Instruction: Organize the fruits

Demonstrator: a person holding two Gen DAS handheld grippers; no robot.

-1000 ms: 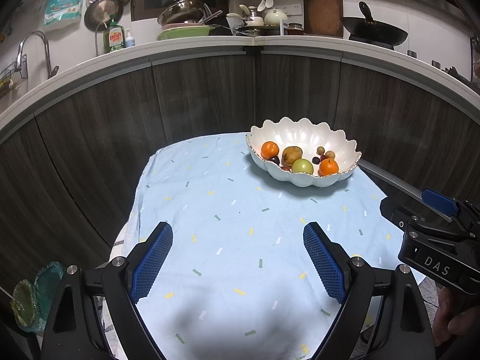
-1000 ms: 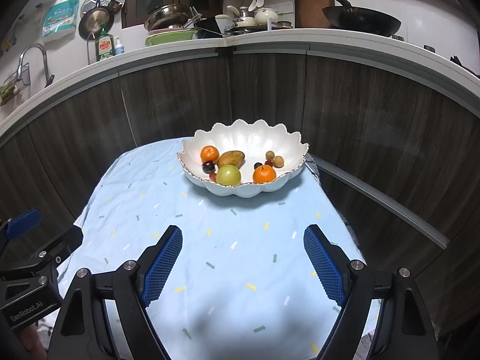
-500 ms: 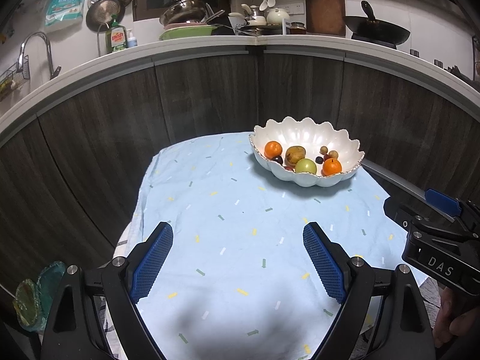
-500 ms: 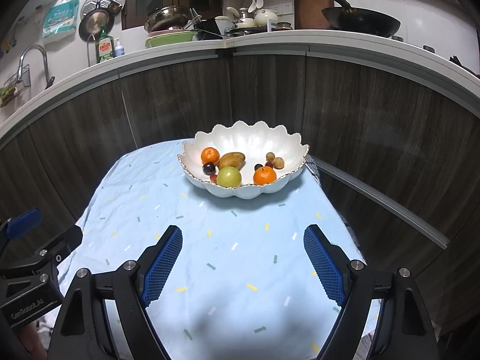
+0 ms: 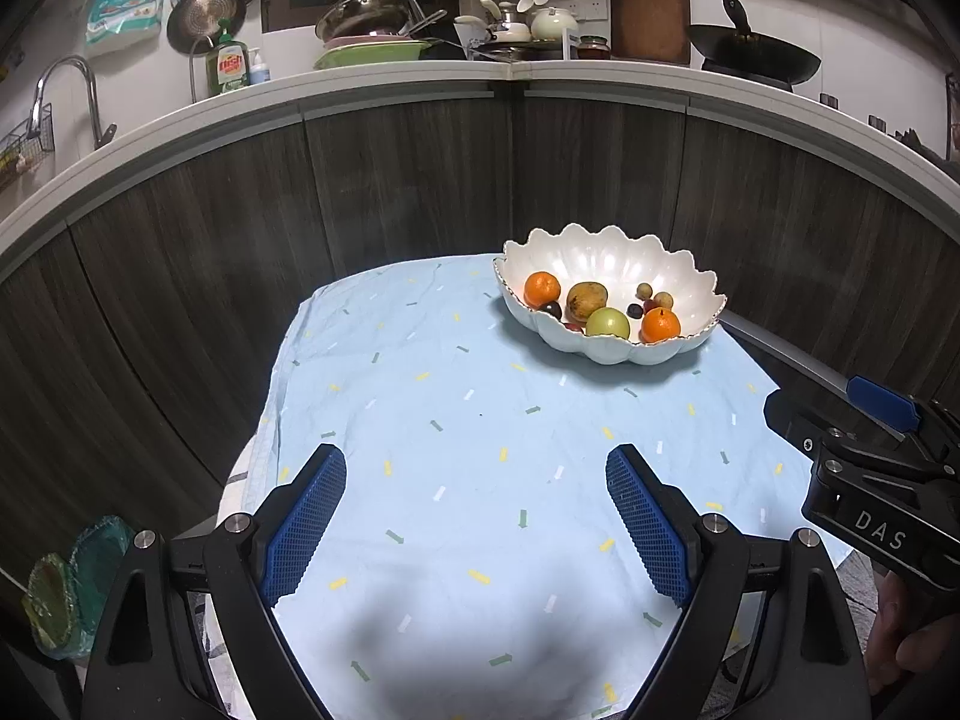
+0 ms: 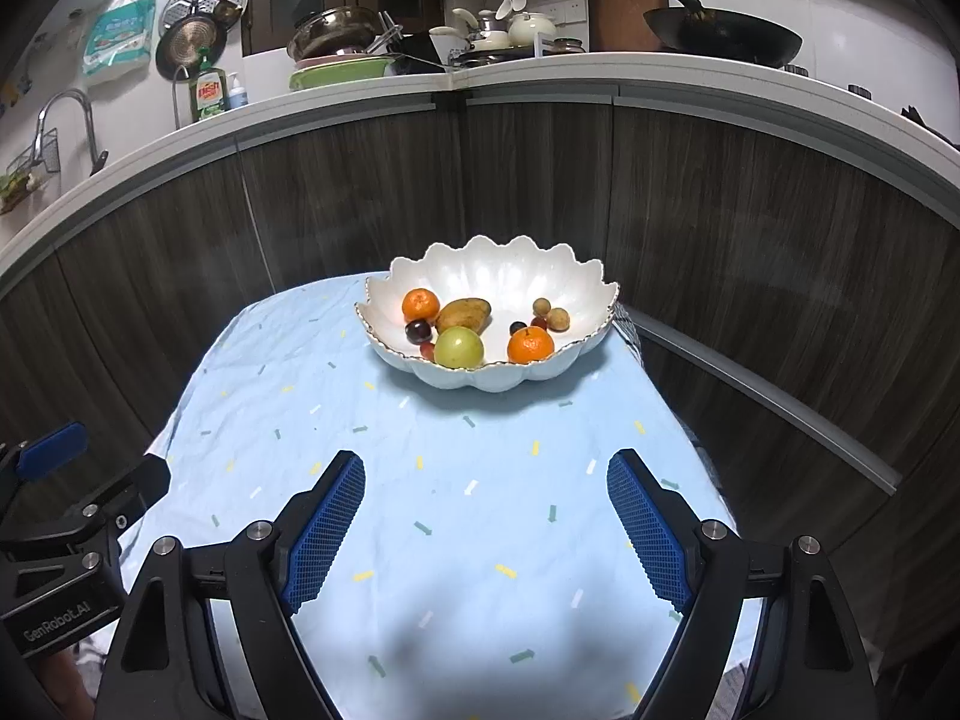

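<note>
- Left gripper (image 5: 476,525): jaws stand wide, nothing between the blue pads (image 5: 306,525); only bare cloth shows in the gap, lower centre of the left wrist view.
- Right gripper (image 6: 486,531): jaws likewise wide and empty, blue pads (image 6: 327,531) flanking bare cloth, lower centre of the right wrist view.
- Each gripper appears in the other's view: right unit at the right edge of the left wrist view, with part of a hand (image 5: 906,636) under it; left unit at the left edge of the right wrist view.
- Tablecloth (image 5: 480,420): light blue, scattered small yellow, green and white dashes, slightly creased. Soft dark shadow on it at bottom centre of both views.
- Bowl (image 6: 498,276): white, scalloped rim, standing on the far part of the cloth; upper right of centre in the left view, centre in the right view. Well apart from both grippers.
- Bowl contents, right wrist view: tangerine (image 6: 420,304) at left; brownish oblong fruit (image 6: 463,313) just beside it; dark plum (image 6: 419,331) below; green apple (image 6: 458,347) at front; second tangerine (image 6: 530,345) front right; two small tan round fruits (image 6: 558,318) at right; small dark and red fruits between, too small to identify.
- All fruit lies inside the bowl.
- Behind: dark wood-grain cabinet fronts (image 6: 720,210) under a white counter; wok (image 6: 723,36) upper right, tap (image 6: 66,120) upper left.
</note>
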